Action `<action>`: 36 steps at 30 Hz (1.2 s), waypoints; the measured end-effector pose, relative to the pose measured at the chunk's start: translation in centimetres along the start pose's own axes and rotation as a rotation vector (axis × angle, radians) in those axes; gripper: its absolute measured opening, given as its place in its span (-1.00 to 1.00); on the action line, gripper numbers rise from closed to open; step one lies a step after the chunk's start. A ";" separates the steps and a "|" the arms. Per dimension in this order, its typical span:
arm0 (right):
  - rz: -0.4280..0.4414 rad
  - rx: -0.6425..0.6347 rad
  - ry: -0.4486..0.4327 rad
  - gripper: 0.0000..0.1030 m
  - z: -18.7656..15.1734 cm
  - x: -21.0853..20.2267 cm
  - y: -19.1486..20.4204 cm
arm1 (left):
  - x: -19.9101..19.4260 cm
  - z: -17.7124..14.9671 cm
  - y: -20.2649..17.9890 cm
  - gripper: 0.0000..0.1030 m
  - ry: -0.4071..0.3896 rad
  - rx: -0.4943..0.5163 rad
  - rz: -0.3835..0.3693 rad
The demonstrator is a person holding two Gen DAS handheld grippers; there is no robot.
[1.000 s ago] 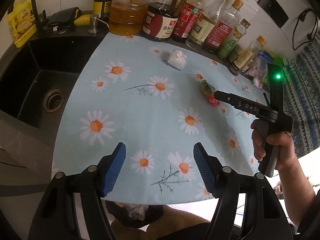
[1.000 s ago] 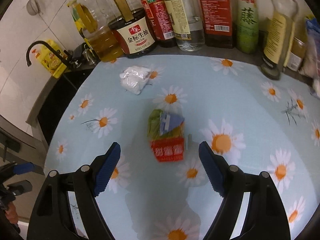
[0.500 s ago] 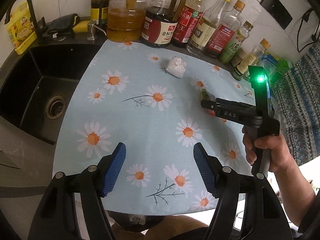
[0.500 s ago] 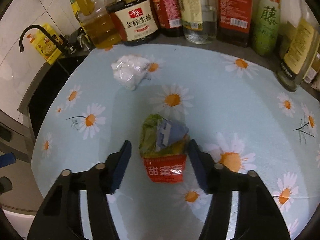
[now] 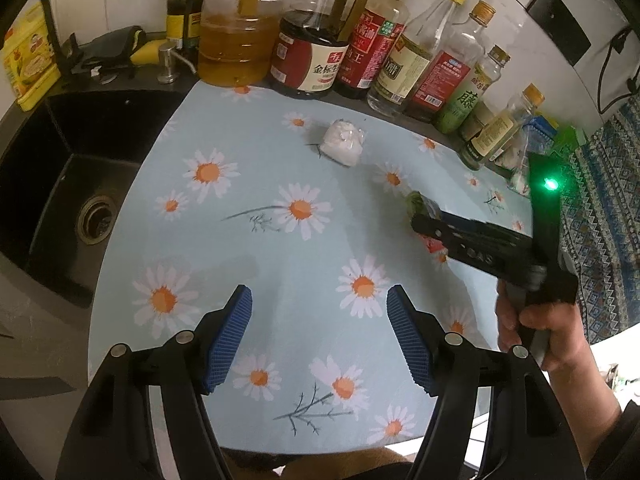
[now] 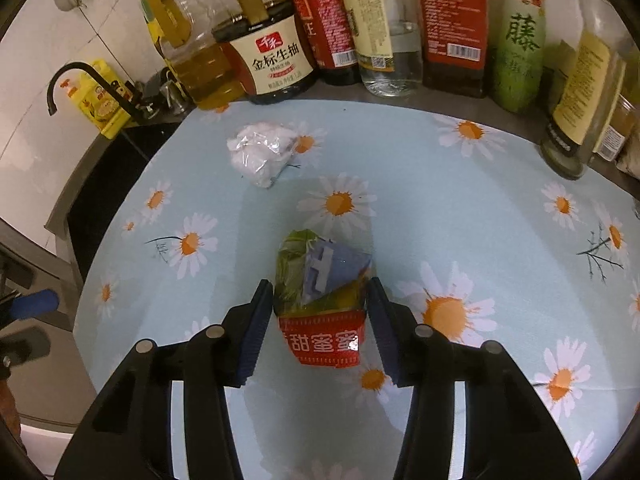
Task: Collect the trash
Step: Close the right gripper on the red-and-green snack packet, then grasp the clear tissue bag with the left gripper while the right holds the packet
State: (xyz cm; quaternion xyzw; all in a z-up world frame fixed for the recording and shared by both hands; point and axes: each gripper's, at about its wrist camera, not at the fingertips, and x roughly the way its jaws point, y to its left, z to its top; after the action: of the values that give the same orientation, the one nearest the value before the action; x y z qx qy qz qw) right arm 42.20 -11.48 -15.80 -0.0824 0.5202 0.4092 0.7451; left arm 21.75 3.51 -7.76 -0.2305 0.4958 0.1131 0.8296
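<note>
A crumpled green and red snack wrapper with a blue scrap on top lies on the daisy cloth. My right gripper has closed on its two sides, both pads touching it. In the left wrist view the right gripper hides most of the wrapper. A white crumpled plastic wad lies farther back on the cloth; it also shows in the left wrist view. My left gripper is open and empty above the cloth's near edge.
A row of oil, soy sauce and vinegar bottles stands along the back wall; it also shows in the left wrist view. A black sink with a tap lies left of the cloth. A patterned fabric hangs at the right.
My right gripper has moved forward over the wrapper and its jaws have narrowed from wide open until they touch the wrapper's sides. The left gripper has stayed open, shifting only slightly.
</note>
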 end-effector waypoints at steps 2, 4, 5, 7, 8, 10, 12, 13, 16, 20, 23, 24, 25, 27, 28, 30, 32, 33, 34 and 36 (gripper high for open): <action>0.015 0.005 -0.001 -0.05 -0.3 -0.8 -0.3 | 0.4 0.8 -0.3 0.32 0.001 0.013 0.009; 0.018 0.002 -0.012 -0.05 -0.7 -1.7 -0.5 | 0.6 1.6 -0.6 0.36 -0.005 0.020 0.010; 0.020 0.004 -0.017 -0.05 -0.9 -2.1 -0.6 | 0.8 2.1 -0.7 0.58 -0.013 0.017 0.017; 0.031 0.020 -0.028 -0.05 -1.4 -3.1 -0.9 | 1.1 3.0 -0.9 0.63 -0.026 0.013 0.012; 0.039 0.028 -0.034 -0.05 -1.6 -3.4 -1.0 | 1.4 3.7 -1.2 0.63 -0.027 0.022 0.004; 0.055 0.045 -0.051 -0.05 -2.4 -4.4 -1.2 | 2.0 4.8 -1.7 0.63 -0.031 0.035 0.008; 0.064 0.058 -0.081 -0.05 -3.1 -5.3 -1.1 | 2.9 6.2 -2.5 0.63 -0.023 0.042 0.000; 0.050 0.054 -0.112 -0.05 -3.7 -6.1 -0.9 | 3.2 6.7 -3.0 0.63 -0.025 0.057 -0.007; 0.047 0.022 -0.162 -0.05 -4.9 -7.8 -0.1 | 4.5 8.7 -4.8 0.63 -0.029 0.113 0.006; 0.078 0.027 -0.178 -0.05 -6.0 -9.1 0.1 | 6.8 10.7 -5.8 0.63 -0.019 0.167 0.036; 0.091 0.031 -0.168 -0.05 -6.6 -9.1 0.0 | 9.9 12.3 -5.7 0.63 0.011 0.171 0.076; 0.089 0.033 -0.165 -0.05 -6.9 -9.1 0.0 | 10.7 12.5 -5.7 0.63 0.021 0.173 0.079; 0.088 0.042 -0.166 -0.05 -7.1 -9.1 -0.2 | 11.5 12.8 -5.7 0.62 0.031 0.178 0.085; 0.093 0.057 -0.167 -0.05 -7.5 -9.1 -0.4 | 13.0 13.3 -5.9 0.60 0.050 0.200 0.097; 0.094 0.062 -0.161 -0.05 -7.7 -9.1 -0.6 | 13.7 13.5 -6.0 0.60 0.064 0.211 0.093; 0.093 0.065 -0.160 -0.05 -8.2 -9.2 -0.8 | 14.6 13.7 -6.1 0.59 0.073 0.238 0.117; 0.096 0.067 -0.159 -0.05 -8.4 -9.3 -1.2 | 15.1 13.8 -5.8 0.56 0.081 0.235 0.131; 0.094 0.068 -0.156 -0.05 -8.4 -9.3 -1.4 | 15.5 13.9 -5.6 0.52 0.090 0.227 0.133; 0.092 0.071 -0.154 -0.05 -8.5 -9.3 -1.6 | 15.9 14.0 -5.5 0.45 0.098 0.228 0.138; 0.095 0.075 -0.147 -0.05 -8.5 -9.3 -1.9 | 16.4 14.1 -5.4 0.37 0.104 0.234 0.152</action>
State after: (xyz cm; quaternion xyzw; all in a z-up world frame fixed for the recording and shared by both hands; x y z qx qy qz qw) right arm 36.37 -22.21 -12.35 0.0004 0.4825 0.4292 0.7636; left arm 42.81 5.15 -15.01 -0.0993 0.5638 0.1051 0.8132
